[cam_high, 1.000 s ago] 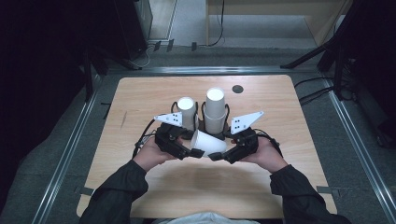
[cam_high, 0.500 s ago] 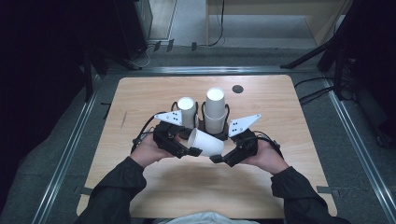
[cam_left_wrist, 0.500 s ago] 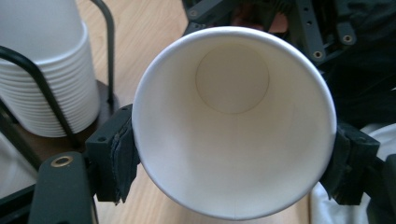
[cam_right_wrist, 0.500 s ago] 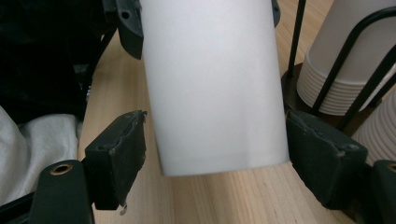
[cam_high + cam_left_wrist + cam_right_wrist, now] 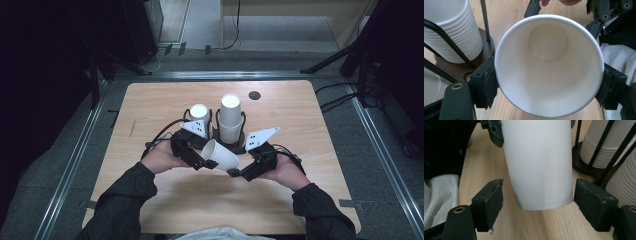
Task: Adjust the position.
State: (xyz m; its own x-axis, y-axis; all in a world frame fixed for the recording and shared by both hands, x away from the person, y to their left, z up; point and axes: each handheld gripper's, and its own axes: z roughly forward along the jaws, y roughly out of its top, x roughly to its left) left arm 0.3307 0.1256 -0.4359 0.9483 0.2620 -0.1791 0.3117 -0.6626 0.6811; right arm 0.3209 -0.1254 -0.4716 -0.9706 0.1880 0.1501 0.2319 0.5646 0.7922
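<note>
A white paper cup [image 5: 223, 156] lies on its side above the table, between my two hands. My left gripper [image 5: 204, 156] is shut on its rim end. In the left gripper view the cup [image 5: 549, 65] faces the camera mouth-first, and the left gripper [image 5: 549, 88] presses a pad on each side of the rim. My right gripper [image 5: 236, 170] is at the cup's base end. In the right gripper view the right gripper [image 5: 541, 205] stands open, its pads [image 5: 489, 203] apart from the cup's base [image 5: 539, 170].
Just behind the hands a black wire holder [image 5: 239, 148] on a dark base carries two stacks of white cups: a shorter stack [image 5: 200, 117] and a taller stack [image 5: 230, 117]. A small black disc [image 5: 254, 95] lies on the wooden table [image 5: 150, 105] farther back.
Both hands have drifted slightly toward the near edge with the cup. The left gripper's hold on the cup is the same.
</note>
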